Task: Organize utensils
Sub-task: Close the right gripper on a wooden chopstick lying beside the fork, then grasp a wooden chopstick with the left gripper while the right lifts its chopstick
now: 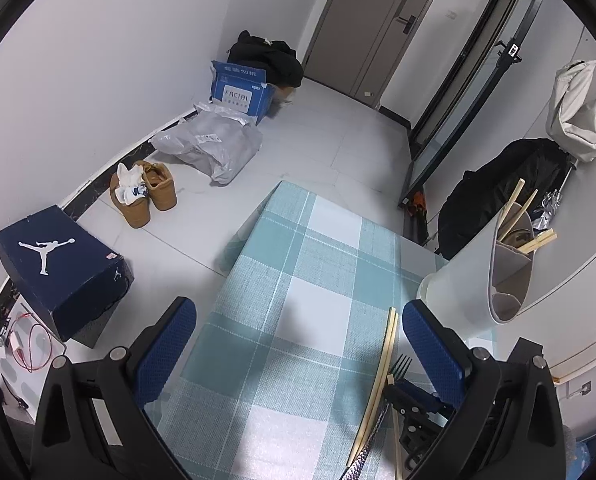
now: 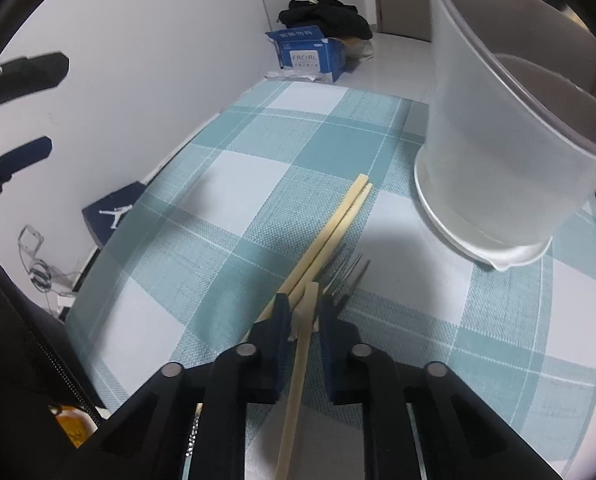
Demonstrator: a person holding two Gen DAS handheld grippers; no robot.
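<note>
Chopsticks point(image 2: 333, 224) and a fork point(image 2: 347, 276) lie just left of the holder point(image 2: 497, 152), where the right gripper point(image 2: 302, 312), jaws narrowed around one stick point(image 2: 298, 368), readies a lift while the left gripper point(image 1: 298, 344) hangs wide open, holding nothing.

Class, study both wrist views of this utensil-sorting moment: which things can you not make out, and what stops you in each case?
- Fork: right wrist view shows only blurred tines; the right gripper covers its handle.
- Single chopstick: whether the pads actually pinch it is unclear.
- Holder contents: in the left wrist view its wall hides the lower parts; the right wrist view crops the top.
- Patterned handle: cut off by the bottom edge.
</note>
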